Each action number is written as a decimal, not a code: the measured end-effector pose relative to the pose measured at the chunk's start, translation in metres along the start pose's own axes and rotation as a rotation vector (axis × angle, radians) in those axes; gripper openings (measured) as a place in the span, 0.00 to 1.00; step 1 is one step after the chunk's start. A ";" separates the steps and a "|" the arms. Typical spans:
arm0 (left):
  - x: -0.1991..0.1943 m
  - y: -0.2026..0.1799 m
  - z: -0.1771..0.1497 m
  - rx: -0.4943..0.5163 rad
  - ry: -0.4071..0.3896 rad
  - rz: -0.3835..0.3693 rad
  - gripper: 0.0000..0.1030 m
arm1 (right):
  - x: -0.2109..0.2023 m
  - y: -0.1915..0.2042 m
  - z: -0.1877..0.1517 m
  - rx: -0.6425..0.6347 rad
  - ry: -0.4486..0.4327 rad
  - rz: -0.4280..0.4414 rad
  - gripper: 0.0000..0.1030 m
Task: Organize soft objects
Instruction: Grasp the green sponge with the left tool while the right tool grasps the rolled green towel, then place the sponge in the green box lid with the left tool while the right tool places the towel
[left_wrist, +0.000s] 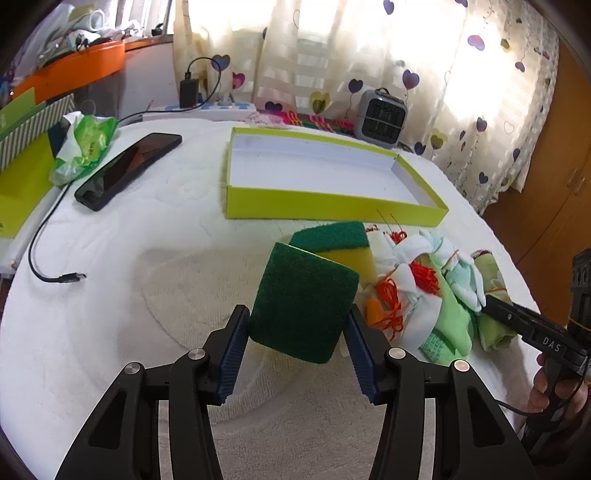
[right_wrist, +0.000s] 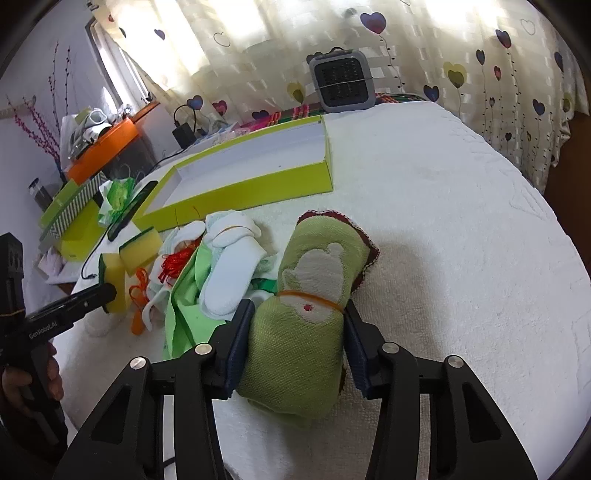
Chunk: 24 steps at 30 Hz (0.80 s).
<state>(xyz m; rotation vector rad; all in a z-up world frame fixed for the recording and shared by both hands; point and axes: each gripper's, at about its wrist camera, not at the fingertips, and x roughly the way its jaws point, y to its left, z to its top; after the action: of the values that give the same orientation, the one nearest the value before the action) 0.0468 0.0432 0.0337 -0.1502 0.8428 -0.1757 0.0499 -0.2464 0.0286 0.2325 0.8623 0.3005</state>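
Left tongs (left_wrist: 297, 328) gripping sponge (left_wrist: 304, 306); right tongs (right_wrist: 297, 341) clamping rolled green towel (right_wrist: 310, 314); tray (left_wrist: 332, 206) lying ahead, nearer left.

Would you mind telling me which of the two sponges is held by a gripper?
The nearer sponge, green scouring face toward the camera, is clamped in the left gripper. The other sponge lies on the bed beside the cloth pile, ungripped.

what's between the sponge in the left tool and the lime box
A second sponge lies between the held sponge and the lime box, shown in the left wrist view.
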 end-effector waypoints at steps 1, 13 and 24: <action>-0.001 0.001 0.001 -0.002 -0.003 0.000 0.49 | 0.000 -0.001 0.000 0.006 -0.002 0.002 0.42; -0.016 0.008 0.024 0.005 -0.049 -0.014 0.49 | -0.023 0.010 0.027 -0.041 -0.098 -0.027 0.37; -0.004 0.019 0.081 0.002 -0.074 -0.015 0.49 | -0.013 0.026 0.079 -0.130 -0.116 -0.026 0.37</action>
<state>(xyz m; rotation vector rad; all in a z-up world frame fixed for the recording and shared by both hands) 0.1070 0.0674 0.0865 -0.1601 0.7675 -0.1838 0.0984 -0.2331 0.0959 0.1164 0.7275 0.3147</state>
